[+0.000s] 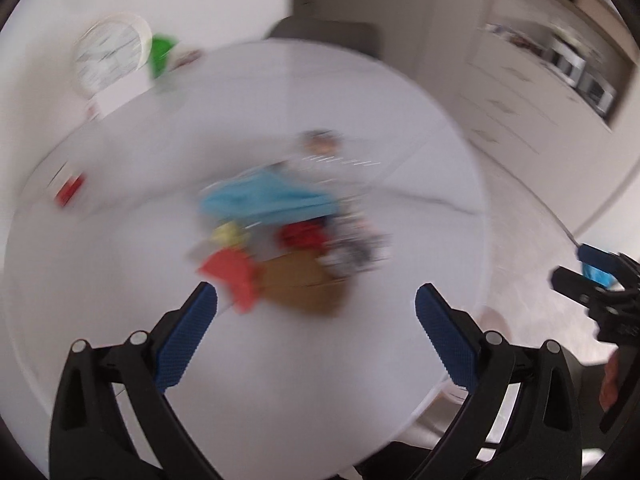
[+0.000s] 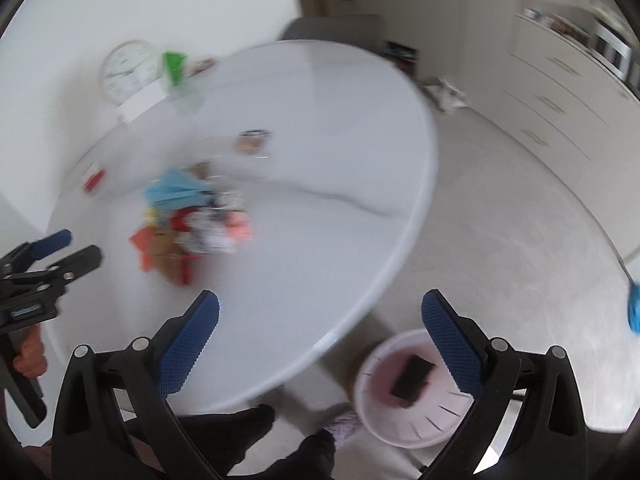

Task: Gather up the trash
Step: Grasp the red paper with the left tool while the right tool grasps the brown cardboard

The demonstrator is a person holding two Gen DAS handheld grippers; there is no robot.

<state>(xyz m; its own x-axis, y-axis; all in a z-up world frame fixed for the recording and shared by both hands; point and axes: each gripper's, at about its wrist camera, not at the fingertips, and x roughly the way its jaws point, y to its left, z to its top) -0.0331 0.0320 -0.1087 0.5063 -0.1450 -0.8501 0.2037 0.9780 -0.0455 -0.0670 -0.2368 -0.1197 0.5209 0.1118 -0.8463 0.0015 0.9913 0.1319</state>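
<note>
A blurred pile of trash (image 1: 280,232) lies mid-table on the round white table (image 1: 120,280): blue, yellow and red scraps, brown cardboard and crumpled wrappers. My left gripper (image 1: 316,296) hangs open above the table just short of the pile, with nothing between its blue pads. In the right wrist view the pile (image 2: 188,220) is far to the left, and my right gripper (image 2: 320,300) stands open and empty over the table's edge (image 2: 400,240). A pink bin (image 2: 416,424) on the floor beside the right gripper holds a dark object (image 2: 412,376).
A white clock-like disc (image 1: 112,56) and a green item (image 1: 162,54) stand at the table's far left, with a small red item (image 1: 70,192) nearer. A round lid (image 1: 320,142) lies behind the pile. Cabinets (image 2: 560,100) line the right. A person's dark-socked feet (image 2: 240,432) are below.
</note>
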